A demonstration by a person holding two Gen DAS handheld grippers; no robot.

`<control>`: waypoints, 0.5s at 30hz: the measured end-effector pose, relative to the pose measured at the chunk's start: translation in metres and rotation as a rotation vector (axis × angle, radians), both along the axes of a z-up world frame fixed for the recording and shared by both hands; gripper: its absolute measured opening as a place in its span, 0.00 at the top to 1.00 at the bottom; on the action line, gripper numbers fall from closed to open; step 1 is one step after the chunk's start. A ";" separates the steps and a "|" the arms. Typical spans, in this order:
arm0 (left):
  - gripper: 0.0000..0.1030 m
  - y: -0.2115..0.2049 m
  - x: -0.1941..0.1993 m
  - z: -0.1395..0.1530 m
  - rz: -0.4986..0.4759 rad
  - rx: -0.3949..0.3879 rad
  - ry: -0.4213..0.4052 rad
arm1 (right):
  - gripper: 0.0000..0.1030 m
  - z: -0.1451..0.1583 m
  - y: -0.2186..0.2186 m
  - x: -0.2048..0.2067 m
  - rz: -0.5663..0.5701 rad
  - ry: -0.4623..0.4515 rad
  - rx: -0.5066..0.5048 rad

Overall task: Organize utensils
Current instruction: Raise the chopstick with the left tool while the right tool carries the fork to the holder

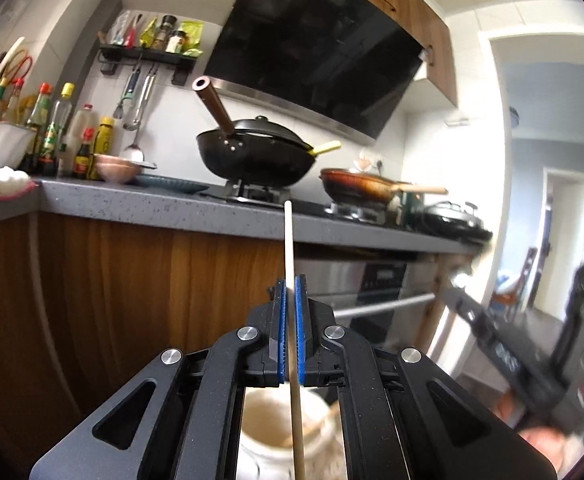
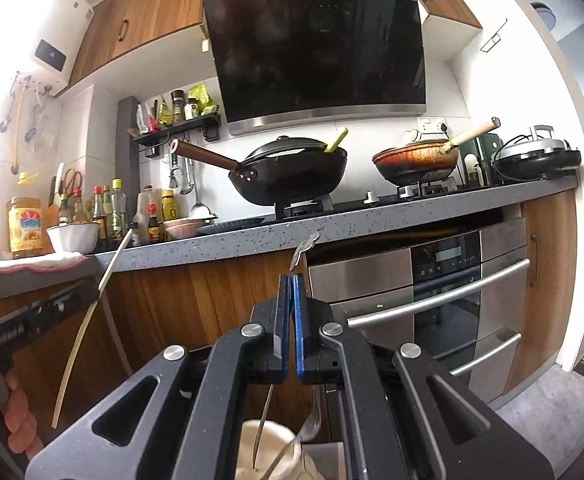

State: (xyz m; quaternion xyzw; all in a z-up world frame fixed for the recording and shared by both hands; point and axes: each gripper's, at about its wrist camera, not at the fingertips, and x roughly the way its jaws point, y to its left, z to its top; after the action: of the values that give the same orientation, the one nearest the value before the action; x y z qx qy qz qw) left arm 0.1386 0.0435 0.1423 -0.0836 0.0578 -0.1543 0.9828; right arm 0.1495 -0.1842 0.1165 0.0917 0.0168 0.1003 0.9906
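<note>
**Both tools loaded above the utensil jar**

Pale and round-mouthed, the jar (image 1: 275,436) sits lowest and nearest in both wrist views, directly beneath the tools. Left tool (image 1: 290,292) is clamped on a single chopstick (image 1: 289,248), which runs upright between the pads, its lower end over the jar mouth. Right tool (image 2: 290,292) pinches a metal utensil (image 2: 306,246), seemingly a spoon or fork, whose handle end curls up beyond the pads.

To do this well, I'd keep each piece vertical, centre it over the opening, and lower before releasing, one tool at a time, clear of utensils already inside.
</note>
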 end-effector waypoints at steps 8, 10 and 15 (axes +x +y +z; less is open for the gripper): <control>0.96 -0.007 0.041 -0.010 0.029 -0.022 -0.004 | 0.98 -0.024 0.003 0.019 0.007 0.048 -0.016; 0.96 -0.009 0.049 -0.016 0.037 -0.023 0.003 | 0.98 -0.027 0.003 0.022 0.012 0.058 -0.019; 0.96 -0.012 0.060 -0.031 0.058 -0.004 0.025 | 0.98 -0.033 0.004 0.024 0.040 0.073 -0.032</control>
State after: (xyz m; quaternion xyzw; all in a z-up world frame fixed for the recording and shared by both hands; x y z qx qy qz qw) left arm 0.1989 0.0312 0.1116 -0.0894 0.0674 -0.1249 0.9858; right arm 0.1737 -0.1802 0.0839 0.0792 0.0564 0.1165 0.9884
